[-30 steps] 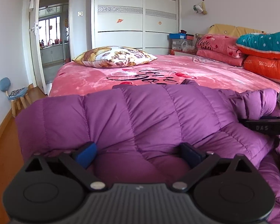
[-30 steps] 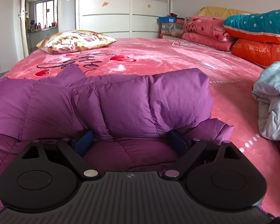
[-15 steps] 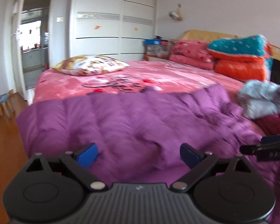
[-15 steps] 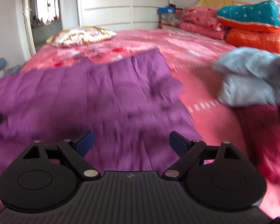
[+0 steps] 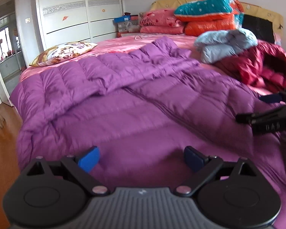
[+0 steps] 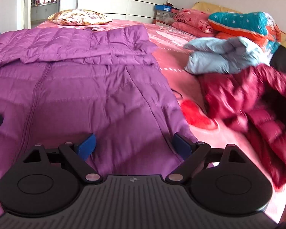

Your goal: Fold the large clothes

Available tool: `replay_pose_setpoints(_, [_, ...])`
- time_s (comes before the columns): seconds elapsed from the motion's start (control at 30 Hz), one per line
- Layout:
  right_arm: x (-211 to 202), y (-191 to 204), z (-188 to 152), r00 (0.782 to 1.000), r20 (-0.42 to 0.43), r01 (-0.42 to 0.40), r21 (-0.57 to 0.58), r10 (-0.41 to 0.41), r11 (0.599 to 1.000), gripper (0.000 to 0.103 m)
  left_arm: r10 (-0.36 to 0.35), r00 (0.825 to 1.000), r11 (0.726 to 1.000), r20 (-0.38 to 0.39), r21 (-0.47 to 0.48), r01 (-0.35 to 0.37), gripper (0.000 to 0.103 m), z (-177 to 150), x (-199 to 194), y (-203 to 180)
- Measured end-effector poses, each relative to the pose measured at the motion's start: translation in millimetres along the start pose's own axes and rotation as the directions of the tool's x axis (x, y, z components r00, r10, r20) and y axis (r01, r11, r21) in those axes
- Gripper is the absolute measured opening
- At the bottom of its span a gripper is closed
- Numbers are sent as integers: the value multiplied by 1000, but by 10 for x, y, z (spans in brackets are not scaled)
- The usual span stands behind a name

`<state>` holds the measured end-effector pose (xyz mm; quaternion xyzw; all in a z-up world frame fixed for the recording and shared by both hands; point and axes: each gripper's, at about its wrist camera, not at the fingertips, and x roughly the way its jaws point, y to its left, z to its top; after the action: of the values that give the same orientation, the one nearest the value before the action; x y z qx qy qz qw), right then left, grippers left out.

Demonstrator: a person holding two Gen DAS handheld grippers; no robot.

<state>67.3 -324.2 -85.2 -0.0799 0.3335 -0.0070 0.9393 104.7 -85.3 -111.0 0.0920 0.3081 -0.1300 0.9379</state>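
Note:
A large purple quilted down coat lies spread flat over the near part of the pink bed, front zip up, its far edge folded over. My left gripper hovers open above its near left part, nothing between the blue pads. In the right wrist view the same coat fills the left, and my right gripper stands open over its right side near the edge. The right gripper's black fingers poke into the left wrist view at the right.
A dark red down jacket lies crumpled at the right beside a folded light blue garment. Stacked teal, orange and pink quilts sit by the headboard. A patterned pillow rests at the far left. Wooden floor runs left of the bed.
A second ago both grippers pressed into a raised fold of the coat. The fold has dropped flat and both grippers have lifted up and back, still open, with the views tilted down.

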Motion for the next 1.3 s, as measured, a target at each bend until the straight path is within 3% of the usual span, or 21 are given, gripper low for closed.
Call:
replay_pose_setpoints(0.37, [-533, -335, -349, 998, -43, -43, 60, 46, 997, 103, -8, 999, 998, -39, -58, 6, 96, -294, -721, 49])
replay_pose_setpoints(0.53, [-816, -603, -419, 998, -2, -62, 210, 64, 976, 103, -4, 998, 980, -66, -199, -9, 97, -381, -997, 256])
replay_pose_setpoints(0.7, [-1075, -977, -588, 998, 8, -58, 449, 60, 892, 103, -53, 988, 904, -146, -427, -15, 97, -522, -1104, 538])
replay_pose_setpoints(0.8, [-1179, -1166, -752, 999, -26, -21, 555, 43, 831, 103, -66, 982, 864, -174, -503, -31, 97, -611, -1139, 617])
replay_pose_setpoints(0.9, [-1279, -1277, -880, 998, -39, -17, 627, 53, 779, 103, -91, 977, 845, -193, -535, -27, 97, -672, -1149, 627])
replay_pose_setpoints(1.0, [-1368, -1324, -956, 993, -9, -79, 685, 117, 725, 103, -120, 968, 829, -221, -558, -25, 97, -727, -1122, 606])
replay_pose_setpoints(1.13, [-1339, -1220, -1041, 972, -15, -146, 739, 233, 658, 103, -134, 956, 821, -262, -569, -41, 97, -788, -1073, 579])
replay_pose_setpoints(1.3, [-1310, -1116, -1012, 946, 51, -246, 756, 320, 606, 103, -174, 942, 800, -287, -599, -35, 97, -850, -1022, 600])
